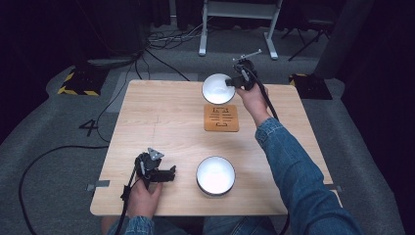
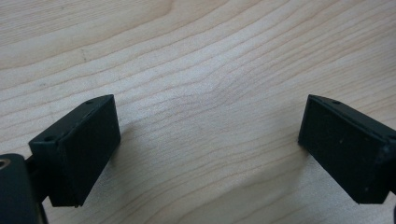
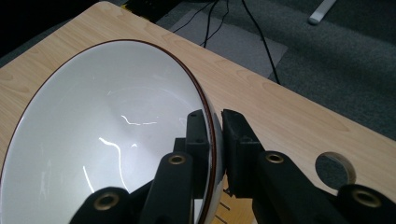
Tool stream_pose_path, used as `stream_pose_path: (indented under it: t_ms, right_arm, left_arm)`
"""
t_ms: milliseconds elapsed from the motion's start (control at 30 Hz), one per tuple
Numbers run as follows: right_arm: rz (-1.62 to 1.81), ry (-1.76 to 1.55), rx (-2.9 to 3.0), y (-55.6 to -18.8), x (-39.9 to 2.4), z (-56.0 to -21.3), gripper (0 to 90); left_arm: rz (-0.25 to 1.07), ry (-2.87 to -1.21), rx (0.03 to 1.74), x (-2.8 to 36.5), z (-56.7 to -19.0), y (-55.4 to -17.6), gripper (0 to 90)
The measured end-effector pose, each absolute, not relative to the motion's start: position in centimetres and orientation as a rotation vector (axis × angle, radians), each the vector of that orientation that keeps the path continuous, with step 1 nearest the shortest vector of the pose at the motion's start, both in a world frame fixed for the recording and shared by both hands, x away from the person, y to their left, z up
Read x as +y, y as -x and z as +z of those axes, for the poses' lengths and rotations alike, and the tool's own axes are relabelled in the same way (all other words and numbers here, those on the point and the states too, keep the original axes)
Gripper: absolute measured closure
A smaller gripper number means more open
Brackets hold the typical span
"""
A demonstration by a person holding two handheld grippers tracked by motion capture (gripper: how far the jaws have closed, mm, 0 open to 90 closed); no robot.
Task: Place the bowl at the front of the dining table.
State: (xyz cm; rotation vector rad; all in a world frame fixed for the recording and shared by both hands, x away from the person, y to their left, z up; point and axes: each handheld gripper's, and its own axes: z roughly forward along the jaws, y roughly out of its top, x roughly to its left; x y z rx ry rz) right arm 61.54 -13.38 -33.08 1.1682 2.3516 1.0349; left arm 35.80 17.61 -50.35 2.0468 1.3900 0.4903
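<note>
A white bowl (image 1: 216, 88) with a dark rim hangs tilted above the far edge of the wooden table (image 1: 161, 122). My right gripper (image 1: 234, 81) is shut on its right rim. In the right gripper view one jaw sits inside the white bowl (image 3: 107, 135) and the other outside, with my right gripper (image 3: 215, 140) pinching the wall. A second white bowl (image 1: 215, 175) stands near the front edge. My left gripper (image 1: 172, 174) rests low by the front left, pointing toward that bowl. In the left gripper view my left gripper (image 2: 208, 140) stands open over bare wood.
A square brown coaster (image 1: 221, 118) with a dark pattern lies at mid-table, just in front of the held bowl. A round hole (image 3: 334, 169) pierces the table near its far corner. Cables and a desk frame (image 1: 240, 24) lie on the grey floor beyond.
</note>
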Motion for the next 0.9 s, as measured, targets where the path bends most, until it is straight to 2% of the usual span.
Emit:
stream_pose_path:
  t_ms: [333,900]
  right_arm:
    - [0.973,-1.221,2.340,-63.0,-13.7,-35.8,81.4]
    - [0.910,-1.290,2.386,-63.1,-12.7,-40.7,81.4]
  left_arm:
    - [0.487,-2.049,1.390,17.6,-50.3,-35.8,5.6]
    - [0.486,-2.048,1.390,17.6,-50.3,-35.8,5.6]
